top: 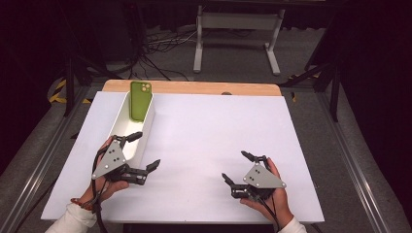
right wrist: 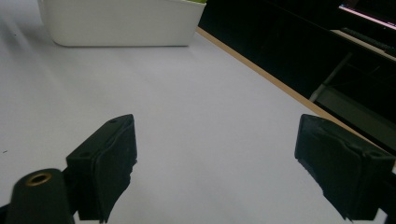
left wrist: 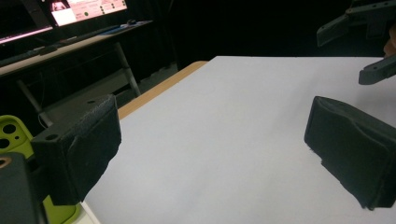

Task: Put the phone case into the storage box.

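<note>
A green phone [top: 140, 101] leans upright against the far end of a long white bin [top: 148, 121] at the table's left. My left gripper [top: 147, 149] is open at the bin's near end, one jaw over the inside and the other over the table to the right of the wall. In the left gripper view the gripper [left wrist: 215, 149] holds nothing, and the phone [left wrist: 13, 135] shows behind the left jaw. My right gripper [top: 234, 166] stands open and unloaded above the front right of the table. The right gripper view shows this gripper [right wrist: 215, 158] pointing at the bin [right wrist: 116, 23].
A white sheet [top: 209, 126] covers the table, with a wooden strip [top: 194, 87] showing along the far edge. Behind the table a white metal stand [top: 238, 22] and cables lie on the floor. Desks with lit monitors [left wrist: 88, 9] stand in the dark surroundings.
</note>
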Available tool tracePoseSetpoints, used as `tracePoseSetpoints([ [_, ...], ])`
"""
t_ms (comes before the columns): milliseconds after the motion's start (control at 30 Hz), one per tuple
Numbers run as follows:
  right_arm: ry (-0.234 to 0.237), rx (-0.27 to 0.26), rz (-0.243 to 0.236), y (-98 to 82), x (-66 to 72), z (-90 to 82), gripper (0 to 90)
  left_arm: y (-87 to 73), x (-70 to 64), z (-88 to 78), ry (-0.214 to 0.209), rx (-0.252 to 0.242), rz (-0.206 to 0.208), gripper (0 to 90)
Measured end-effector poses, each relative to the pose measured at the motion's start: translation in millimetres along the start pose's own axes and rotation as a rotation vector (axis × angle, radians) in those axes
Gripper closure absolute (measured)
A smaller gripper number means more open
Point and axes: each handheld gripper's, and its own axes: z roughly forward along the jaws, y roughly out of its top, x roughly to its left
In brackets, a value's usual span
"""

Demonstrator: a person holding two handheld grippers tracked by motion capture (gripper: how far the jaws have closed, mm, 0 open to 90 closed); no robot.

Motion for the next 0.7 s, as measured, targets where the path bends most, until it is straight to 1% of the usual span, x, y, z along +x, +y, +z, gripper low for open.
tracePoseSetpoints([
  [33,-0.001,-0.001,0.0,0.2,0.1,-0.3,13.8,-0.7,-0.5,0.4,-0.002,-0.002,0.002,4.8],
  [67,-0.001,-0.001,0.0,0.2,0.1,-0.3,13.8,-1.4,-1.8,0.4,-0.004,0.004,-0.007,4.8],
  [100,-0.004,-0.002,-0.001,0.2,0.3,-0.7,13.8,-1.9,-2.4,0.0,-0.009,0.009,0.003,4.8],
  [133,-0.004,-0.004,-0.001,0.3,0.5,-1.0,13.8,-2.5,-3.6,0.0,-0.007,0.007,-0.004,4.8],
  [267,-0.002,-0.002,-0.002,0.1,0.9,-1.1,13.8,-4.9,-6.1,-1.3,-0.009,0.014,0.002,5.0],
  [333,-0.003,-0.001,-0.002,0.0,0.9,-1.1,13.8,-6.0,-7.7,-1.8,-0.018,0.02,-0.003,5.5],
  [433,-0.004,-0.002,-0.002,0.1,1.2,-1.3,13.8,-7.1,-8.3,-2.5,-0.022,0.027,0.002,5.7],
  [467,-0.004,-0.002,-0.003,0.2,1.2,-1.6,13.8,-8.1,-9.1,-2.6,-0.024,0.026,-0.005,5.7],
  [567,-0.006,-0.004,-0.003,0.5,1.2,-2.0,13.8,-9.8,-11.0,-3.6,-0.028,0.035,0.008,5.5],
  [700,-0.005,-0.007,0.001,0.5,1.2,-2.2,13.7,-11.0,-12.1,-6.0,-0.029,0.035,0.005,5.4],
])
